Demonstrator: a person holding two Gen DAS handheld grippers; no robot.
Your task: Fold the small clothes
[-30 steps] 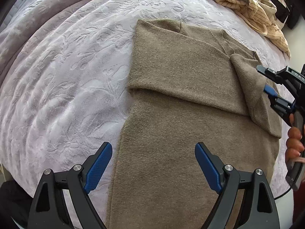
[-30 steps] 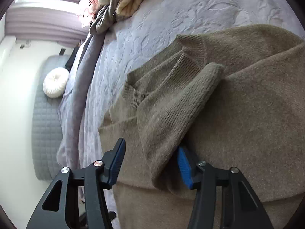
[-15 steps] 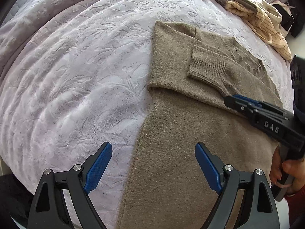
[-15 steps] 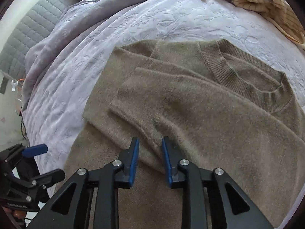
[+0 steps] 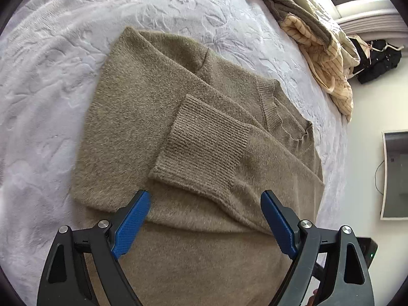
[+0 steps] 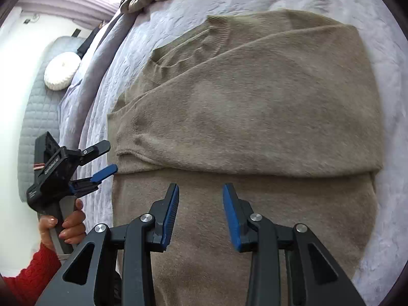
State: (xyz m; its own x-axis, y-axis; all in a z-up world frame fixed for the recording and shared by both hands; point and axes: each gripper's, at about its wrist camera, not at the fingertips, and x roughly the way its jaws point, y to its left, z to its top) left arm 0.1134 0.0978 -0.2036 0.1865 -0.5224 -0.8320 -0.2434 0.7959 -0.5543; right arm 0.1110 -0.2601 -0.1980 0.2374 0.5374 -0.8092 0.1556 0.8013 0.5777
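sweater (image 5: 158, 132) flat on bed (image 5: 51, 51), both sleeves crossed over chest to narrow it | my left gripper (image 5: 205, 219) agape, empty, above hem half | right gripper (image 6: 200, 214) parted, empty | I judge bottom-up fold next

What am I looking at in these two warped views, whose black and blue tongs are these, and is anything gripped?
No robot arm: a person holds a pair of tongs in each hand, with a fisheye camera on each. The left view looks past the left tongs, open and empty. The right view looks past the right tongs, also open and empty; the other tongs show at its left edge. A brown sweater lies on a lilac bedspread, its sleeve cuff folded across the body. Other clothes are heaped beyond it.
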